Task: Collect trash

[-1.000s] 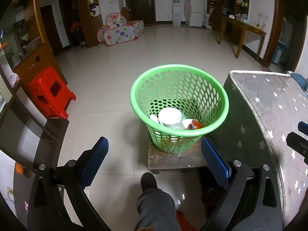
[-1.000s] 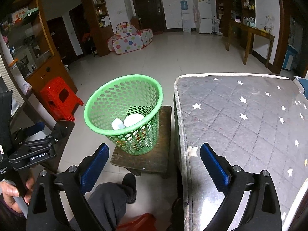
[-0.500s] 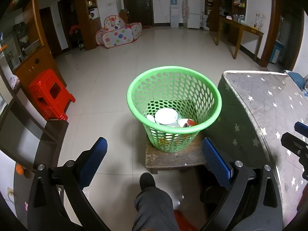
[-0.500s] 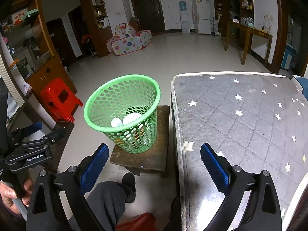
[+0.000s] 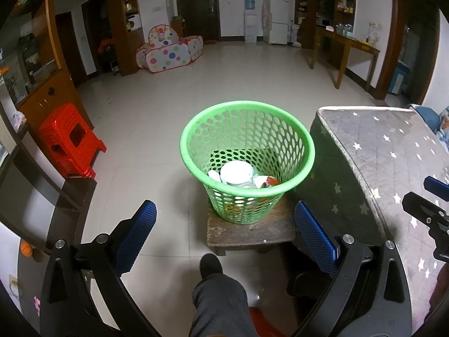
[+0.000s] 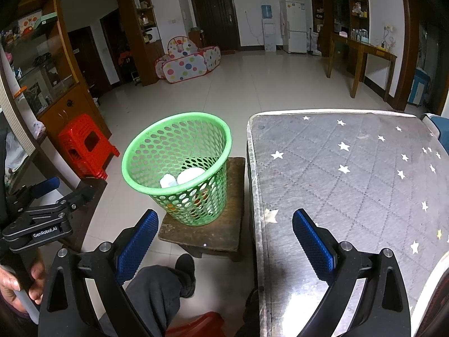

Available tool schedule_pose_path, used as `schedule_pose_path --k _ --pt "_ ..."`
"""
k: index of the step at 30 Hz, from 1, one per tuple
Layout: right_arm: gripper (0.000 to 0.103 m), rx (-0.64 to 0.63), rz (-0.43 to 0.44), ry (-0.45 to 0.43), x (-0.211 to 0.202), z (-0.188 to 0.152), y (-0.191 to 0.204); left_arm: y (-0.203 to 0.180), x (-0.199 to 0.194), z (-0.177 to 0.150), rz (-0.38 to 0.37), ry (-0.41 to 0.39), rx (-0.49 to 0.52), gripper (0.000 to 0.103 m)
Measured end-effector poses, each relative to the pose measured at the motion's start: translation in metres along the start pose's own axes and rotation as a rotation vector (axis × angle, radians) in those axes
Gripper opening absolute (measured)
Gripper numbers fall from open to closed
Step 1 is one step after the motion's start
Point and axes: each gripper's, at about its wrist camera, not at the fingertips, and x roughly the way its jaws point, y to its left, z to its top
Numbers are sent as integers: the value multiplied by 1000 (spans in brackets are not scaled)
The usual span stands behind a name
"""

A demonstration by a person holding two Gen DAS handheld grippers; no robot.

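Left gripper (image 5: 224, 224): jaws spread wide, nothing between the blue pads; it hangs over the tiled floor, pointed at the basket.
Right gripper (image 6: 224, 224): jaws also spread wide and empty; its right finger is above the table's near edge, its left finger is over the floor beside the stool.
Left hand (image 6: 16, 286): wrapped around the left gripper's handle at the lower left of the right wrist view.
Green basket (image 5: 280, 196): a perforated plastic bin, upright on the small wooden stool, just beside the table's left edge.
Trash (image 5: 235, 172): already lying in the bottom of the basket; a white round cup or lid on top, other white pieces next to it, and a red-and-white wrapper (image 5: 268, 181) to its right. What lies under them cannot be told beyond orange patches seen through the holes.
Wooden stool (image 5: 249, 231): low, dark and worn, standing on the floor with the basket on its far half.
Table (image 6: 350, 168): covered in grey quilted cloth with white stars; its top is bare.
Person's leg (image 5: 221, 300): grey trouser and dark shoe, toe close to the stool's front edge.
Red plastic stool (image 5: 70, 140): well to the left, against the wooden cabinet (image 5: 42, 98).
Polka-dot play tent (image 5: 171, 50): far off across the room, near the dark door.
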Motion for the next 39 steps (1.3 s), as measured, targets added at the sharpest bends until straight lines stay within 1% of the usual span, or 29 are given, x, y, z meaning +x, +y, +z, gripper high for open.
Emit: schedule_pose_path --k 25,39 --pt "93 -3 -6 0 -1 1 -4 0 -9 8 -19 -14 3 97" --pt "93 -2 -9 2 -1 1 -6 -4 -10 6 -29 -16 6 97"
